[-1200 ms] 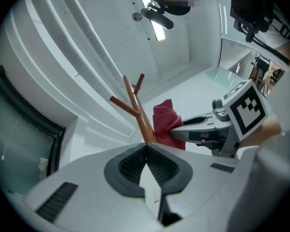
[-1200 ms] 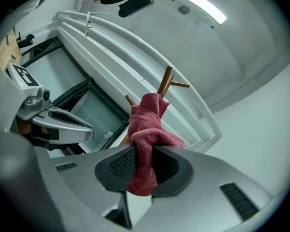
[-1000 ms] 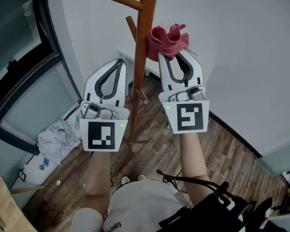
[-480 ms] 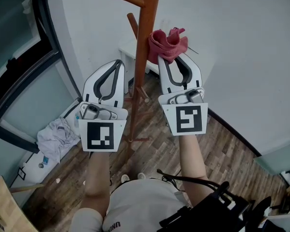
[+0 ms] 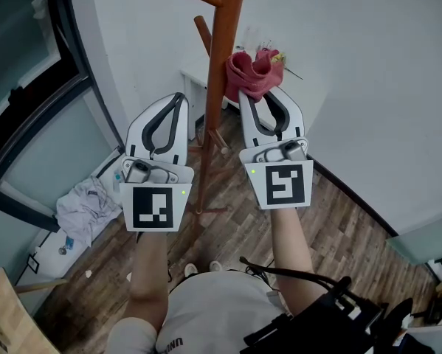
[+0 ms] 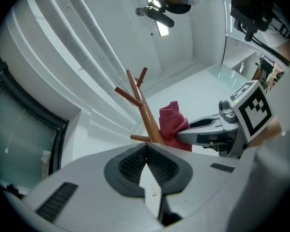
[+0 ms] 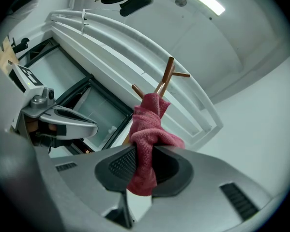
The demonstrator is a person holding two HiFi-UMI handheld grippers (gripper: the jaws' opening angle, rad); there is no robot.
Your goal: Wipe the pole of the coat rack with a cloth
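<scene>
The brown wooden coat rack pole (image 5: 222, 65) rises between my two grippers in the head view, with pegs branching near its top. A crumpled red cloth (image 5: 253, 71) presses against the pole's right side, and my right gripper (image 5: 260, 91) is shut on it. The same cloth (image 7: 147, 134) bulges out between the right jaws in the right gripper view, hiding most of the pole (image 7: 163, 83). To the pole's left, my left gripper (image 5: 178, 96) is shut and empty, level with the right one. In the left gripper view, pole (image 6: 144, 111) and cloth (image 6: 174, 125) lie just beyond the closed left gripper (image 6: 145, 146).
The rack's crossed feet (image 5: 206, 153) rest on wood-pattern flooring. A white wall (image 5: 353, 65) curves behind. A dark-framed glass panel (image 5: 36, 109) stands at the left, with a bundle of light fabric (image 5: 88, 209) on the floor beside it. A low white cabinet (image 5: 195, 87) sits behind the pole.
My right gripper has slid the red cloth a little farther up the pole. The left gripper has hardly moved.
</scene>
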